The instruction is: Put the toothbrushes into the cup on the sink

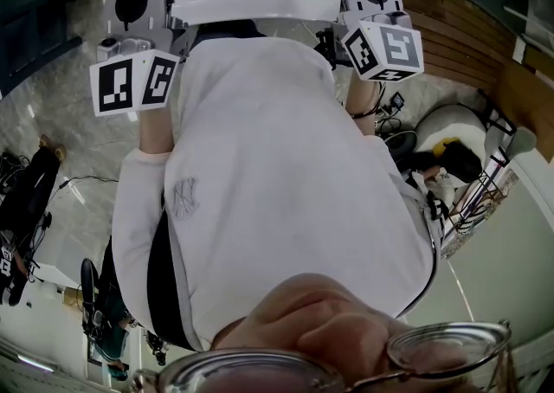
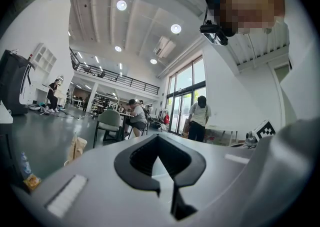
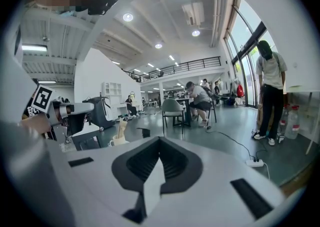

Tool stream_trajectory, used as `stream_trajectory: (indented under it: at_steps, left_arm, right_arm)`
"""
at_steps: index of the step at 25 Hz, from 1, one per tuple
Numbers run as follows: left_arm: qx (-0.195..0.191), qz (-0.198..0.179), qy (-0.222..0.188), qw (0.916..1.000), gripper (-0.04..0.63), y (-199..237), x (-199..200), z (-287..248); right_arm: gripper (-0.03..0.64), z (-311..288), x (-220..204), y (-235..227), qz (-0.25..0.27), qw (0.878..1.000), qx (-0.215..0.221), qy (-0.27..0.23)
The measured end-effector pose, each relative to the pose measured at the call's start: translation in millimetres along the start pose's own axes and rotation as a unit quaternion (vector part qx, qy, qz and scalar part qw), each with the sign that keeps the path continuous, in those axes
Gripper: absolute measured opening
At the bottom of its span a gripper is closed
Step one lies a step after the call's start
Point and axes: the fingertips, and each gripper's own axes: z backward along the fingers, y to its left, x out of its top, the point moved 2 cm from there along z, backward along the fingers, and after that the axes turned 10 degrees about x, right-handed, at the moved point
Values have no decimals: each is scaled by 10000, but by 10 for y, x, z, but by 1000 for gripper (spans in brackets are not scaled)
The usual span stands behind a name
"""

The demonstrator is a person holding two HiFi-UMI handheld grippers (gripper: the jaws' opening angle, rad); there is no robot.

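As both aim outward, left gripper (image 2: 159,163) and right gripper (image 3: 159,163) fingers meet, empty.

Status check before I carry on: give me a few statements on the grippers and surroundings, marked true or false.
The left gripper holds a toothbrush. False: its jaws are together, with nothing between them.
The right gripper is shut and empty. True.
The gripper views look down into a sink. False: they face outward toward a green chair.
The person's white shirt fills most of the head view. True.
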Motion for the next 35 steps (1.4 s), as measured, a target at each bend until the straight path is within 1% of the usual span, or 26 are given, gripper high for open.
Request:
stream_trajectory:
  at_steps: [18, 35]
  left_arm:
    - [-24, 11, -48, 10000, 0, 1, 44, 24]
    - [-30, 1, -43, 10000, 0, -58, 41, -3]
  right_arm:
    - [8, 28, 27, 32, 56, 10000, -22, 21]
    - [8, 68, 36, -35, 92, 9999, -46, 19]
